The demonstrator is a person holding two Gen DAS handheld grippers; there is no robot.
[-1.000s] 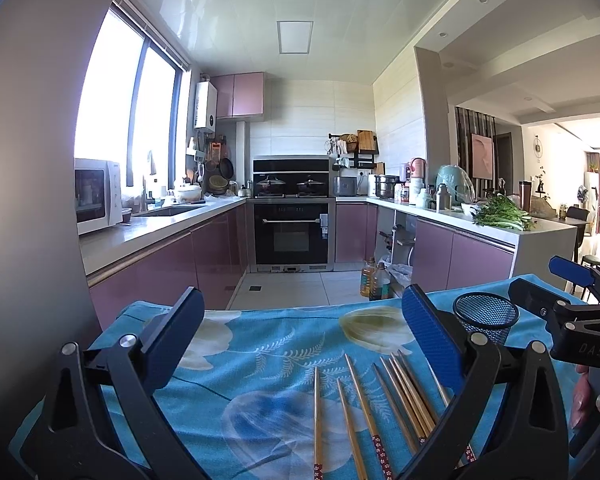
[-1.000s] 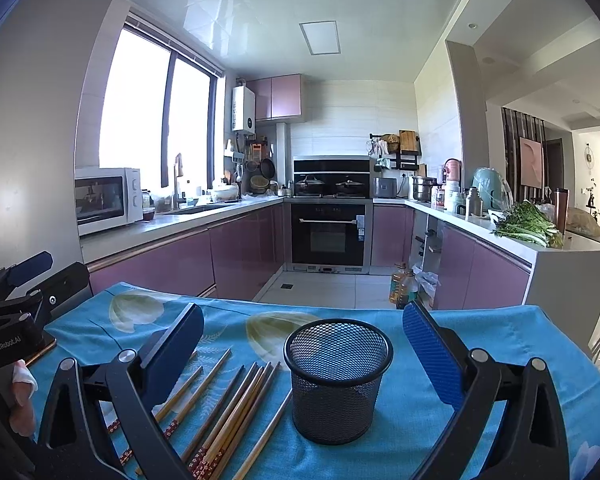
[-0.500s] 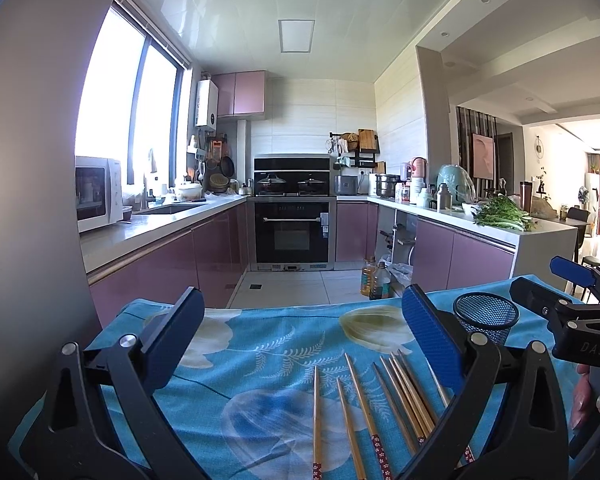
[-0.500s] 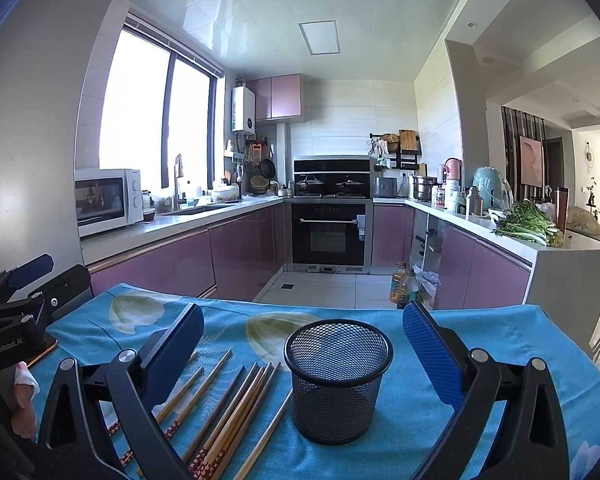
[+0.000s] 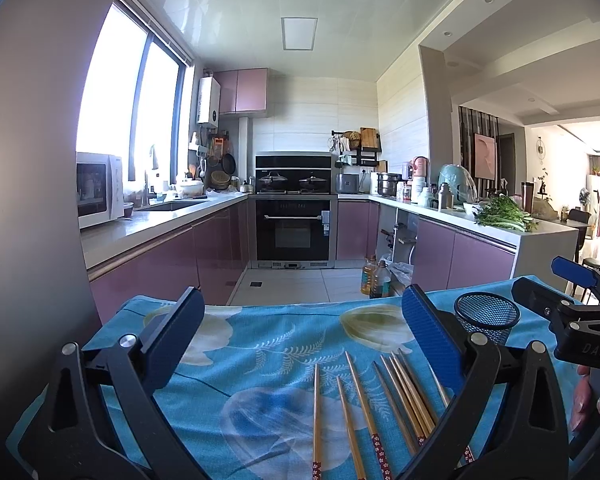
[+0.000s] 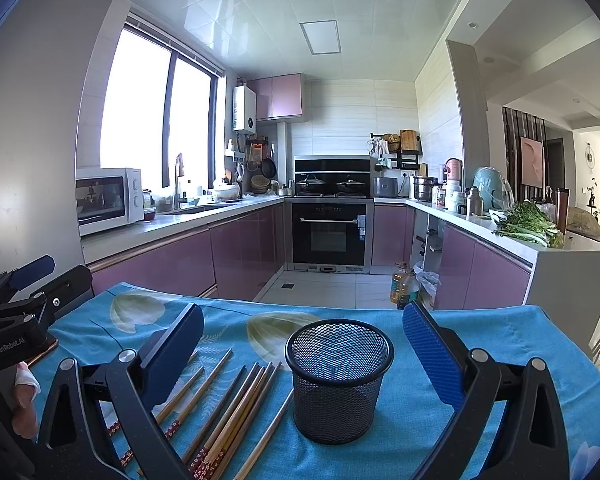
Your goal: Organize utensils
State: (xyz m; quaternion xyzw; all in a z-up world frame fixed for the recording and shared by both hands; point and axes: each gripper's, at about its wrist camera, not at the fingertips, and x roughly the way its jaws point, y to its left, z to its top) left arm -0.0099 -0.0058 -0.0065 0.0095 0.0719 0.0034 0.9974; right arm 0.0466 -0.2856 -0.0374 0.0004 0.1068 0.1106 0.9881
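Observation:
Several wooden chopsticks (image 5: pixel 384 404) with red patterned ends lie side by side on a blue floral tablecloth (image 5: pixel 260 344). My left gripper (image 5: pixel 304 344) hangs open above them, nothing between its blue pads. An upright black mesh cup (image 6: pixel 338 378), with nothing visible inside, stands on the cloth to the right of the chopsticks (image 6: pixel 236 408). My right gripper (image 6: pixel 304 356) is open, its fingers on either side of the cup, held back from it. The cup (image 5: pixel 486 318) and the other gripper show at the right of the left wrist view.
The table's far edge (image 6: pixel 340 308) drops to a tiled kitchen floor with oil bottles (image 6: pixel 404 286). Purple cabinets, an oven (image 6: pixel 328 236) and a counter with greens (image 6: pixel 528 228) stand beyond. A hand (image 5: pixel 592 396) grips the right tool.

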